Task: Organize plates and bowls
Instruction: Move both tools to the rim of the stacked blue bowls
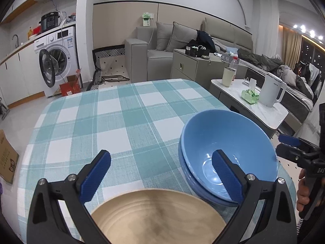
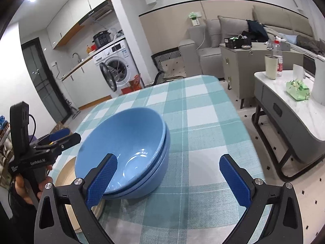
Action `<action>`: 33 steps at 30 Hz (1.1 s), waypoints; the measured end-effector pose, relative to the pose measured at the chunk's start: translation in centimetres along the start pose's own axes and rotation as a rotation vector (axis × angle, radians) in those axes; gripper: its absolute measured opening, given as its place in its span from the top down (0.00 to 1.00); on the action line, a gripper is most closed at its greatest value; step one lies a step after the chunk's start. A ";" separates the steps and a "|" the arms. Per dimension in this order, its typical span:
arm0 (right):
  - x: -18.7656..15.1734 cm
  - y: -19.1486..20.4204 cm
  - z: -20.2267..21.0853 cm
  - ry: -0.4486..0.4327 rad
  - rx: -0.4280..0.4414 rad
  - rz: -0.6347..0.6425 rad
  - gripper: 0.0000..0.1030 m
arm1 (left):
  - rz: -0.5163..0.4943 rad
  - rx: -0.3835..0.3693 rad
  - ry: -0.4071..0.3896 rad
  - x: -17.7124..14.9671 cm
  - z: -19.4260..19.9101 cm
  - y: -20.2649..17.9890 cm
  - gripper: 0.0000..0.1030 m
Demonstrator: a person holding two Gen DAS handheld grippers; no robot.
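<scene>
Bowls (image 2: 121, 152): 2 blue, nested, tilting, sitting on checked tablecloth (image 1: 121, 122) beside tan plate (image 1: 158, 217). Left gripper (image 1: 162, 174) and right gripper (image 2: 168, 181) are both hovering with fingers apart, holding nothing. Advice: seat upper bowl level before shifting the stack. Left view is showing the plate's face; right view is showing only its edge.

Round beige ceramic plate (image 1: 158, 215) blurred, near edge cut by frame bottom; lower blue bowl (image 2: 154, 174) mostly hidden under tilted top blue bowl (image 2: 121, 142)
</scene>
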State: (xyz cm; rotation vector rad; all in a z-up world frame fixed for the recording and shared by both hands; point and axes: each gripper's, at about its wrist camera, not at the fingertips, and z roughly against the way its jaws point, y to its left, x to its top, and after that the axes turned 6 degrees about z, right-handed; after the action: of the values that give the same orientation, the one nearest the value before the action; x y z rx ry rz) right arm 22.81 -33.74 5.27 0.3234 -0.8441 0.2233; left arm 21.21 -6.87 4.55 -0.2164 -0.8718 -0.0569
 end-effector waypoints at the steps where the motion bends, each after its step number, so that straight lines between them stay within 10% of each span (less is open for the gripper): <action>1: -0.1 0.1 -0.2 0.000 0.000 -0.001 0.00 | -0.006 0.004 0.001 -0.1 -0.1 -0.1 0.03; 33: -2.1 0.8 -5.6 0.124 0.269 -0.167 0.14 | -0.049 -0.035 0.132 -1.2 -3.5 -1.7 0.03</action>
State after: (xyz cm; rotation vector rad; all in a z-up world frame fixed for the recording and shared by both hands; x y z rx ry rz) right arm 25.10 -31.14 0.40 0.6234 -0.6609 0.1986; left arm 22.84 -9.34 1.77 -0.2218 -0.7453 -0.1308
